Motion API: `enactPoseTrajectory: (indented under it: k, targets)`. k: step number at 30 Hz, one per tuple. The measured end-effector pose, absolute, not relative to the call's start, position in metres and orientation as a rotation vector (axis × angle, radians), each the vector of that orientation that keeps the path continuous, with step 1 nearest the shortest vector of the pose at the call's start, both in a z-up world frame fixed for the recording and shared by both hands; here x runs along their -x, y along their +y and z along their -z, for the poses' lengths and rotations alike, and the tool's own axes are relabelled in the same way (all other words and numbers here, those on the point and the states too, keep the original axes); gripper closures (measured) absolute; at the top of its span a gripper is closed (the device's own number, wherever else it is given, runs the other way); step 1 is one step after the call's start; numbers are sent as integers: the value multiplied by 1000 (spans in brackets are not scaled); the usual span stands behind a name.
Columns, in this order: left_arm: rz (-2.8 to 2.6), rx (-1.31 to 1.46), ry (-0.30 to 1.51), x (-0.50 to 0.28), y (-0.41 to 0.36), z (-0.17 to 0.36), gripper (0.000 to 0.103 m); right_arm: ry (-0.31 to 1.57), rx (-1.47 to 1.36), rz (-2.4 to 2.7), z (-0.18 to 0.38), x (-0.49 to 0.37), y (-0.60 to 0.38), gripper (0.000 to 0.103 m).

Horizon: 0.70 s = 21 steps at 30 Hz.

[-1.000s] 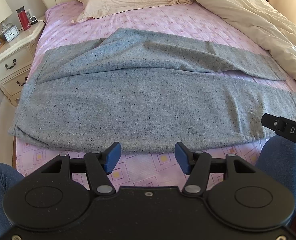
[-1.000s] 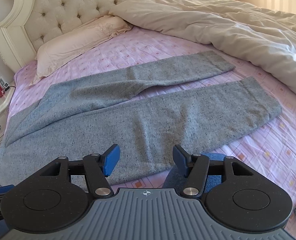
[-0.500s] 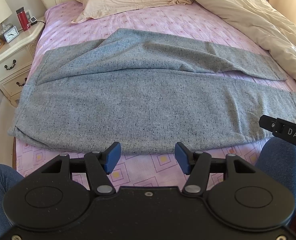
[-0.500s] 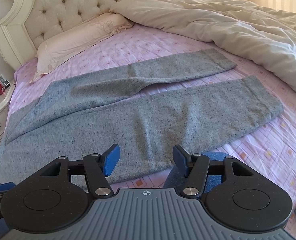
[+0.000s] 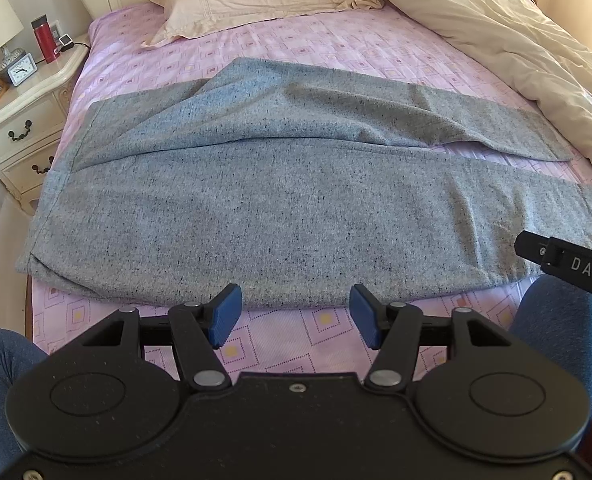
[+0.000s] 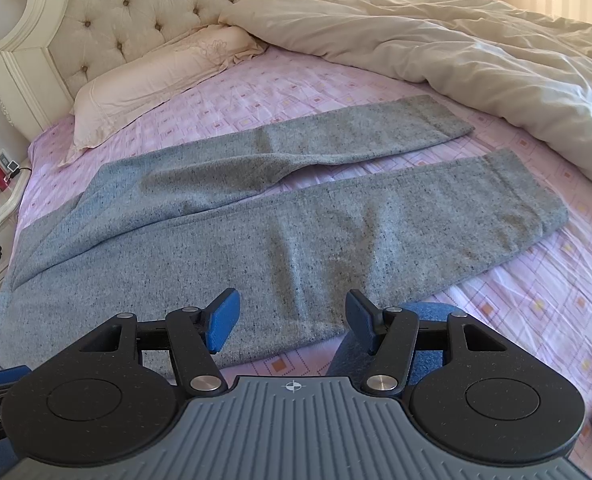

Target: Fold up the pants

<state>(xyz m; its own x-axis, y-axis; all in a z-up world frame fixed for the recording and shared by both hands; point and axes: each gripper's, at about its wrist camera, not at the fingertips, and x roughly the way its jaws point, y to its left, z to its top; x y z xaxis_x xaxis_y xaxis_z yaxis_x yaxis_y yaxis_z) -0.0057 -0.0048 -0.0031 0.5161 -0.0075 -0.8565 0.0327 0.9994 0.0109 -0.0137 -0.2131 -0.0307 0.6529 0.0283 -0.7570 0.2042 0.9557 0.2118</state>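
Your left tool [image 5: 291, 316] and right tool [image 6: 291, 318] both gape empty just short of the grey pants [image 6: 255, 232], spread flat on the bed [image 6: 536, 300].

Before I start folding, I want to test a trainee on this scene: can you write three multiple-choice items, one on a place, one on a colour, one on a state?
1. Where do the pants lie?
A. on the floor
B. spread on the pink bed sheet
C. on the nightstand

2. What colour is the flask on the nightstand?
A. red
B. green
C. white

3. How do the jaws of the left gripper and the right gripper stand?
A. both shut on cloth
B. one open, one shut
C. both open, holding nothing

Answers:
1 B: both legs lie flat on the sheet, in front of the pillow and the quilt.
2 A: its body is red with a dark cap, beside the clock.
3 C: each pair of blue pads stands apart with nothing between them.
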Motion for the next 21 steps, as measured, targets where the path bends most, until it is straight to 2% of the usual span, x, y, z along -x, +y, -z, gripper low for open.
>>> enactPoseTrajectory:
  k: [21]
  targets:
    - [23,-24,1028,9,-6,5,41,857,-300,98,30,14,-213,46]
